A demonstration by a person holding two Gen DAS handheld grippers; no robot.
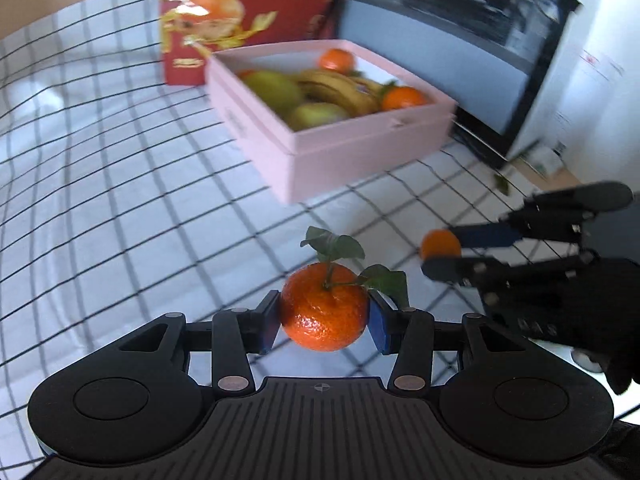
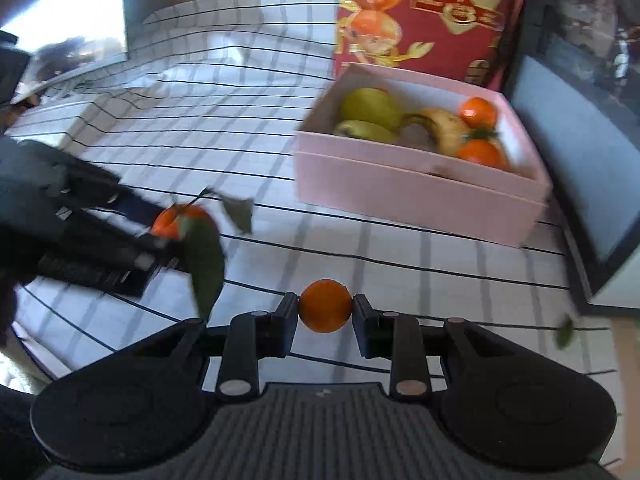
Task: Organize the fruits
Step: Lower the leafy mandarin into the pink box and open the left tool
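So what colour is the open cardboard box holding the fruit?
Pale pink: the open cardboard box shows best in the right wrist view.

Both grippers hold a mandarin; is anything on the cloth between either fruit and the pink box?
Nothing visible. The leafy mandarin in the left gripper and the small mandarin in the right gripper face the pink box across bare checked cloth. The box's top is open, already holding pears, bananas and mandarins.

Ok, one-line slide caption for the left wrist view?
Left gripper carries a leafy mandarin toward the pink box of fruit.
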